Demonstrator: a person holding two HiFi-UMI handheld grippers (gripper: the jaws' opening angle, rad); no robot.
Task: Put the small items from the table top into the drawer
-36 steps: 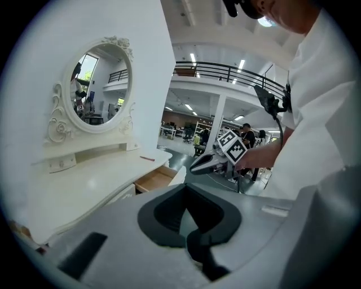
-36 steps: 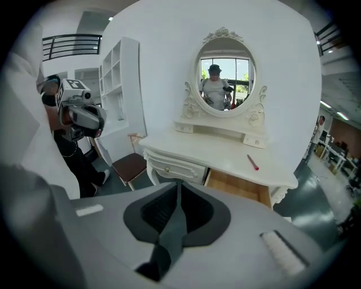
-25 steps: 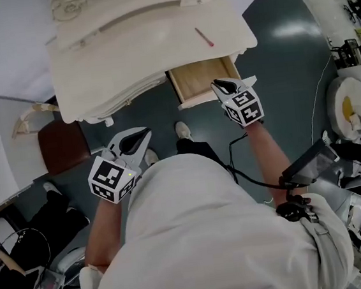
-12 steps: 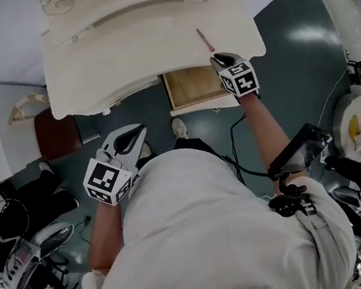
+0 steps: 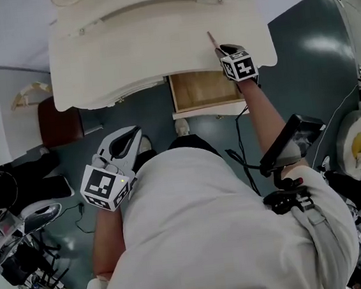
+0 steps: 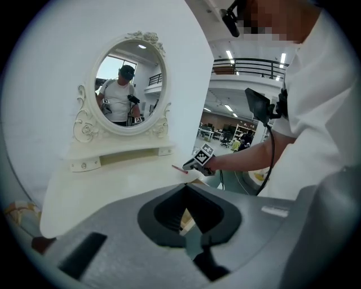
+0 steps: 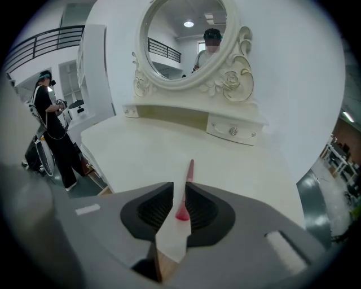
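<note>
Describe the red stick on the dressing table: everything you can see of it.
The red stick is slim, smooth and pinkish red, plastic by its look, narrow at the far end and widening to a rounded near end. It lies flat on the cream table top, near the front right edge. The right tool straddles its wide end, jaws close on either side; whether they pinch it can't be told.
</note>
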